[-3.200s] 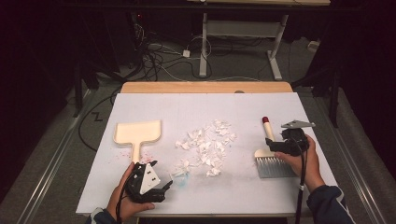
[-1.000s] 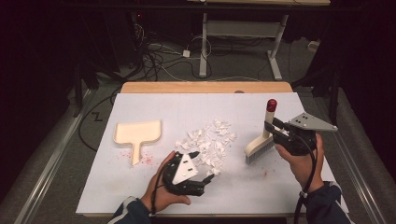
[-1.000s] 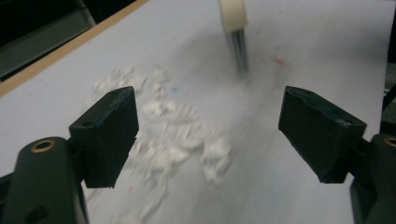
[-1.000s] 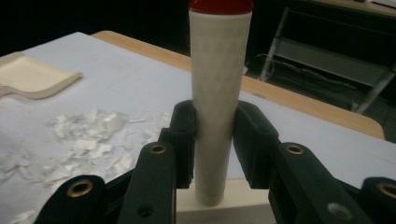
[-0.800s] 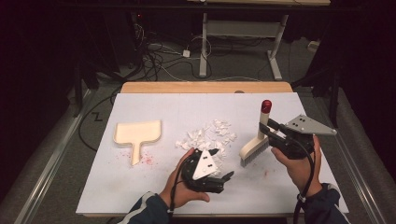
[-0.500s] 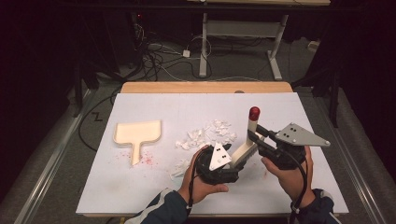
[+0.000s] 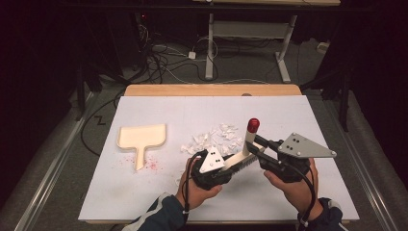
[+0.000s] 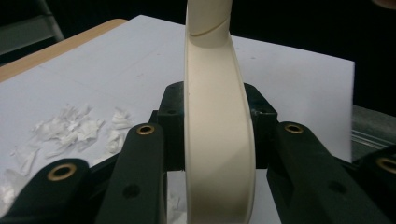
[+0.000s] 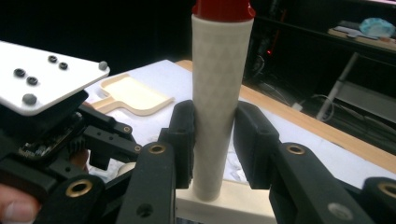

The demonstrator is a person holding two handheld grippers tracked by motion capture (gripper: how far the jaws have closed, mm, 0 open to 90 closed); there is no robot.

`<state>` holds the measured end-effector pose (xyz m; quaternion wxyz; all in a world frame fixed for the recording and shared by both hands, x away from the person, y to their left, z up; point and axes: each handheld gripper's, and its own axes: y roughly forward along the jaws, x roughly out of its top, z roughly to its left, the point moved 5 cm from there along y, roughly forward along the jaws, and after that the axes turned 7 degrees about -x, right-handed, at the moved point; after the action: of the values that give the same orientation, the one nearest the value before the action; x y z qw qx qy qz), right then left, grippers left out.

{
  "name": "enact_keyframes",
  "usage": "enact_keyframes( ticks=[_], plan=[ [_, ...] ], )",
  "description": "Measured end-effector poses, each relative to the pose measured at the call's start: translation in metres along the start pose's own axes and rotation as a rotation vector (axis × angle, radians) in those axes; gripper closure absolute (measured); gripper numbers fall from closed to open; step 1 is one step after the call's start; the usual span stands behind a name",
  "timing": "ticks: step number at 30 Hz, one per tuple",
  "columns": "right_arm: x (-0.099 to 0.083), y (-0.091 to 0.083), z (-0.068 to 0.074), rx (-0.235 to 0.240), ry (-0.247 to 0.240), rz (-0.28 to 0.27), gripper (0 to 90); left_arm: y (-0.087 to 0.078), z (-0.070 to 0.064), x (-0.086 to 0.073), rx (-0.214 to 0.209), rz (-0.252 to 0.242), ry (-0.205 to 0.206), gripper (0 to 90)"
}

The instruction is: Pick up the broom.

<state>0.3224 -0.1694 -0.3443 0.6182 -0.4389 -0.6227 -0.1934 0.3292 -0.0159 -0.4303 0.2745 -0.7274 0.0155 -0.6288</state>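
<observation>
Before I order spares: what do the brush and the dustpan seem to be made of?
The brush looks like matte cream plastic with a finely textured handle, a glossy red cap and dark bristles. The dustpan is the same cream colour, smooth and moulded in one piece, probably plastic too.

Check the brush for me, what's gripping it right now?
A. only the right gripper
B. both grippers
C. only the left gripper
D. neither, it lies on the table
B: the right gripper clamps the brush's handle, while the left gripper closes around the cream head end, with the brush raised off the white table.
</observation>
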Motion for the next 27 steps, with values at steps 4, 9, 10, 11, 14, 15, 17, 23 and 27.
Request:
enact_keyframes(
  ticks=[4,9,10,11,14,15,17,23,27],
  plan=[
    [0.002,-0.003,0.002,0.038,-0.015,-0.023,68.7,-0.009,0.002,-0.001,-0.019,0.020,0.016,65.0],
    [-0.002,-0.008,-0.001,0.107,-0.056,-0.018,56.2,-0.022,0.004,-0.004,-0.066,0.050,0.039,65.0],
    [-0.003,-0.010,-0.003,0.117,-0.070,-0.013,53.0,-0.025,0.003,-0.005,-0.078,0.060,0.054,65.0],
    [-0.004,-0.011,-0.004,0.138,-0.090,-0.010,51.9,-0.027,0.002,-0.006,-0.092,0.072,0.070,65.0],
    [-0.015,-0.012,-0.006,0.216,-0.155,0.049,46.7,-0.035,-0.002,-0.011,-0.126,0.112,0.117,65.0],
    [-0.020,-0.011,-0.007,0.238,-0.178,0.067,45.5,-0.037,-0.003,-0.013,-0.138,0.126,0.125,65.0],
    [-0.031,-0.007,-0.006,0.282,-0.195,0.114,42.6,-0.041,-0.005,-0.016,-0.162,0.140,0.138,64.9],
    [-0.058,0.008,0.006,0.417,-0.250,0.237,38.3,-0.050,-0.012,-0.019,-0.251,0.126,0.181,64.9],
    [-0.068,0.015,0.017,0.506,-0.289,0.266,37.8,-0.049,-0.018,-0.019,-0.315,0.122,0.197,64.9]
  ],
)
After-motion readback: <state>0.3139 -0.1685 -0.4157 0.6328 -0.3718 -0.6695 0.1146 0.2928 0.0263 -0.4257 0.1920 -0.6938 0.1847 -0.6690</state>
